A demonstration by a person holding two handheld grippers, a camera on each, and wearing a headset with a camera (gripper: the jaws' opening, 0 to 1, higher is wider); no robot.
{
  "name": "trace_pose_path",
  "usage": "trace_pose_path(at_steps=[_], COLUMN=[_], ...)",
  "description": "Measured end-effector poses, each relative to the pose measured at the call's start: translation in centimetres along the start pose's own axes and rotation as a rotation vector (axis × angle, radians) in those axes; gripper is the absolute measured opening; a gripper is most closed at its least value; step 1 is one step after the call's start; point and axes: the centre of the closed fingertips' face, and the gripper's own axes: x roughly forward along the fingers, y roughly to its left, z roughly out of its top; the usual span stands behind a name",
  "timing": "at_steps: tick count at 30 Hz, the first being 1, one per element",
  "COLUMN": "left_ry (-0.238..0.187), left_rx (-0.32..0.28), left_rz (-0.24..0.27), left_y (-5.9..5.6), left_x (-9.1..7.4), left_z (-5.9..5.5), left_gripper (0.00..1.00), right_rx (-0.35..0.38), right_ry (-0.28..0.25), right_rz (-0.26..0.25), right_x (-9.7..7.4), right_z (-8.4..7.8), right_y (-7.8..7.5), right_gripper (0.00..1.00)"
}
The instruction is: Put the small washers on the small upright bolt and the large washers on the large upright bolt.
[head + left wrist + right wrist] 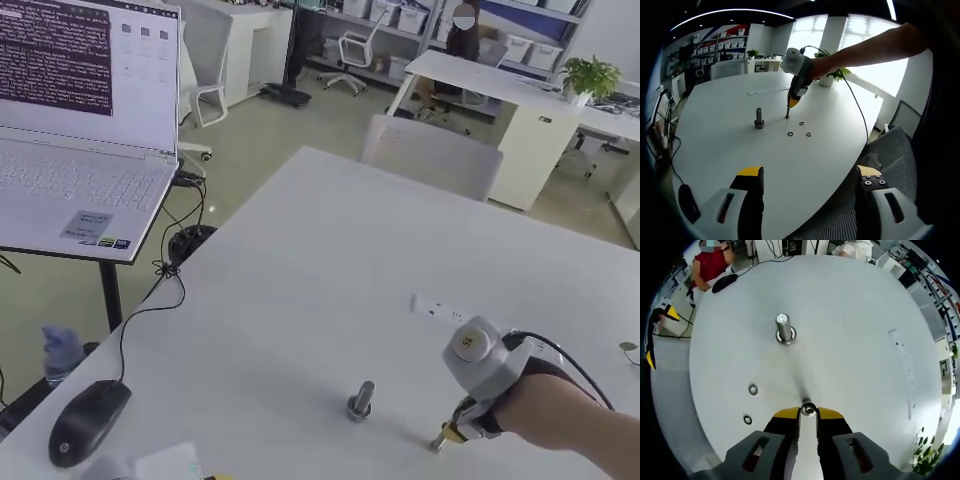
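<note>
Small upright bolt (787, 113): stands on the white table (730, 145), to the right of the large upright bolt (759, 118) in the left gripper view and clear of it. Right gripper (808, 412): comes down on it from above, jaws pinched to a narrow slit, yellow tips either side of the small round metal top; whether a washer sits in the pinch cannot be told. Loose washers (790, 134): three lie flat on the table just beside the small upright bolt in the left gripper view; the right gripper view has two of them, left of its jaws. Large upright bolt: seen from above in the right gripper view with a ring at its foot, washer or flange not clear. Left gripper (810, 172): jaws wide apart, nothing between them, held back over the table's near edge. Head view: a hand (525, 410) and the right gripper cover most of the small upright bolt. Around: flat white power strip (437, 310) beyond the bolts, black mouse (85, 420) at the near left edge, open laptop (80, 170) on a side stand, grey chair (430, 155) at the far edge
</note>
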Motion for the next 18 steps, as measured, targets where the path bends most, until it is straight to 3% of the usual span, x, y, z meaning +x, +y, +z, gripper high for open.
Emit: trace_pose_path(at_steps=[18], left_ry=[0.014], left_rx=[-0.014], left_rz=[-0.01], left_y=[-0.2], left_x=[0.4], left_z=[-0.3], left_gripper=[0.73], right_rx=[-0.007], right_ry=[0.005], right_rz=[0.003], right_x=[2.1], right_z=[-0.3], right_y=[0.2], right_gripper=[0.13])
